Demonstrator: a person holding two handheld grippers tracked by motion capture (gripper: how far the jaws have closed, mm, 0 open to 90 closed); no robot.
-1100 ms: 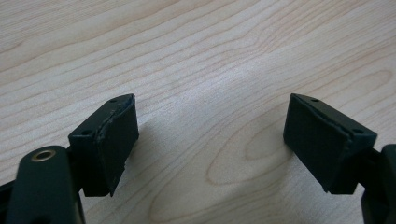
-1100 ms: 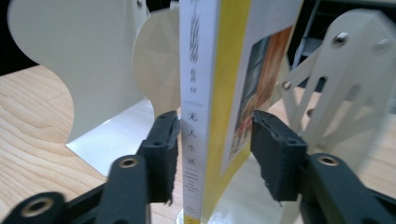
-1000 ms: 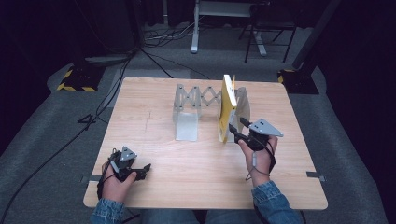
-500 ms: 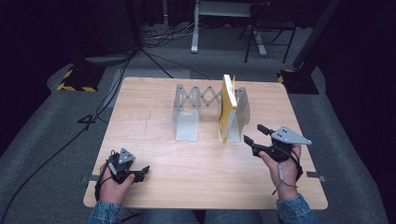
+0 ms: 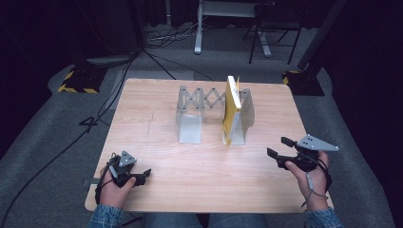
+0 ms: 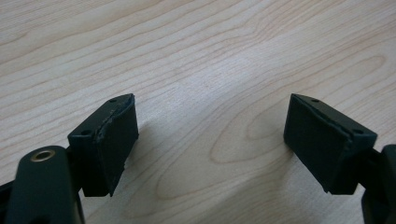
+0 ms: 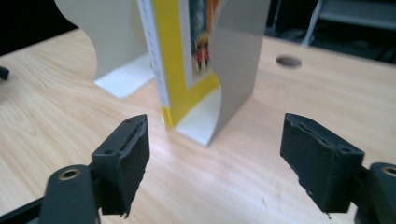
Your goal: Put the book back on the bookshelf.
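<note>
Yellow-spined, the book (image 5: 231, 108) stands upright in the expandable bookend rack (image 5: 212, 115), pressed against the rack's right-hand plate just above the centre of the high view, on the pale wooden table (image 5: 157, 95). A second ago the right gripper (image 5: 280, 148) was right beside that book; now it sits at the lower right of the frame, well apart from it, and its jaws have just been opening with nothing between them. In the right gripper view the book (image 7: 180, 56) and its plate lie beyond the spread pads, untouched. That reads as a release and withdrawal: the book appears placed and standing on its own. The left gripper (image 5: 142, 175) rests at the lower left of the table, its jaws wide apart and empty, bare wood (image 6: 210, 70) between them.
</note>
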